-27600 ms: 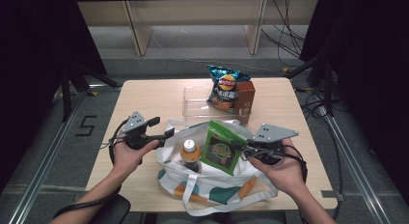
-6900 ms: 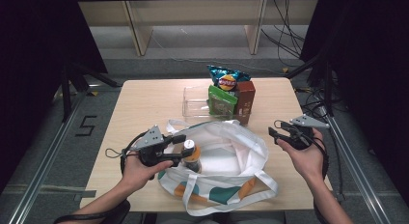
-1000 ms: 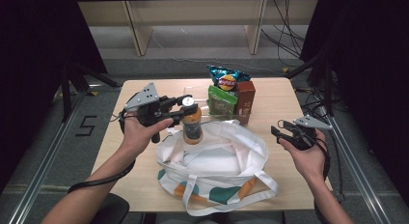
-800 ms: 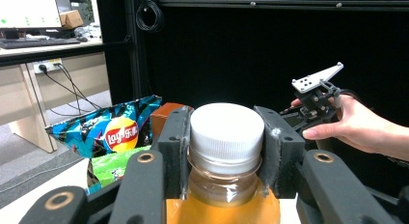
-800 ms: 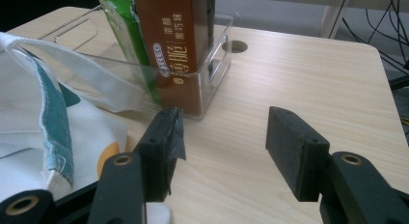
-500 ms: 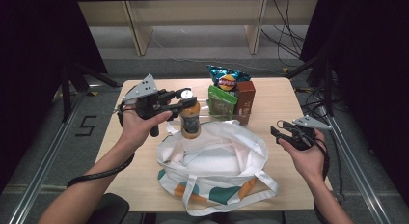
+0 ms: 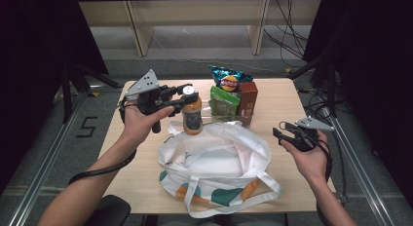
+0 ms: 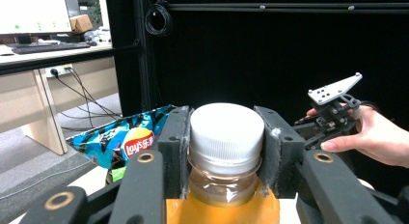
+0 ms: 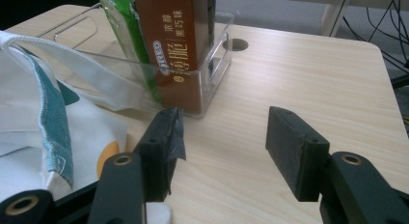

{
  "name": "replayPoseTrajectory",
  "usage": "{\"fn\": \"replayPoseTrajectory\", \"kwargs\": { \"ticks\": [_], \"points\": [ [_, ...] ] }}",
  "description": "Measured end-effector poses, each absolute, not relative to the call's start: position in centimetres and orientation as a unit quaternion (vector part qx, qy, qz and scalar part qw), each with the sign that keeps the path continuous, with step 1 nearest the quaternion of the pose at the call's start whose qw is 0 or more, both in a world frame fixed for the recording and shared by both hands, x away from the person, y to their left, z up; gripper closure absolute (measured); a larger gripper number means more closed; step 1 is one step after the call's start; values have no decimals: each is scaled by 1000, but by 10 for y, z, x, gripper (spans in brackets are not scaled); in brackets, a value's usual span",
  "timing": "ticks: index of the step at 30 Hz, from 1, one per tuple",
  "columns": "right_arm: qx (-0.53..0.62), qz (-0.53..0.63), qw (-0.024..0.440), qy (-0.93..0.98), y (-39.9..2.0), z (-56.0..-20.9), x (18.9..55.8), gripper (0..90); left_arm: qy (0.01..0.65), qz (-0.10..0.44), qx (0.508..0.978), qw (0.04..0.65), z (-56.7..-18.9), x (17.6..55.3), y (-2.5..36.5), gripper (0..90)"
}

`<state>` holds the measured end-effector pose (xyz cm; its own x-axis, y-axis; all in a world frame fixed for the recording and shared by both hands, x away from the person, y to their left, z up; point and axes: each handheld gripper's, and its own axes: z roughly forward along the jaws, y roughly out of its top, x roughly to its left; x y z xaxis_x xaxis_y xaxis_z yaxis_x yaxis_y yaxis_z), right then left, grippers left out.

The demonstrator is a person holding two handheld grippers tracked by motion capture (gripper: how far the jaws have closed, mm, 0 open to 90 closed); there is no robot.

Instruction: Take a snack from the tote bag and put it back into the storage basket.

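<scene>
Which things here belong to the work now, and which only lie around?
In the job: bottle held at its cap by the left gripper; white tote bag; clear bin.
Lying about: chip bag, green packet, brown box.

Left tool (image 7: 187,93) raised, jaws clamped; right tool (image 7: 280,133) low, level, jaws apart.

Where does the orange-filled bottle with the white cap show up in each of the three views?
High view: bottle left of centre, above the table, cap clamped by the left gripper, beside the clear bin.
Left gripper view: bottle at bottom centre, its white cap between the two jaws.
Right gripper view: not in it.
Shared landmark: the brown box standing in the clear bin; the chip bag links high and left gripper views.
</scene>
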<state>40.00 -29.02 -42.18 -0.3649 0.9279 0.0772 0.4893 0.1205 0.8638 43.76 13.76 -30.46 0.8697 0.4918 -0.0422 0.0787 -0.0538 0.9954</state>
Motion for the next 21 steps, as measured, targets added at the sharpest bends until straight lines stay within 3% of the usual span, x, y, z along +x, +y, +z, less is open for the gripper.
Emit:
{"fn": "replayPoseTrajectory", "kwargs": {
  "ticks": [21],
  "points": [
    [502, 441, 257, 698, -290, -423, 401, 467, 209, 165, 702, 660, -300, 459, 135, 586]
  ]
}}
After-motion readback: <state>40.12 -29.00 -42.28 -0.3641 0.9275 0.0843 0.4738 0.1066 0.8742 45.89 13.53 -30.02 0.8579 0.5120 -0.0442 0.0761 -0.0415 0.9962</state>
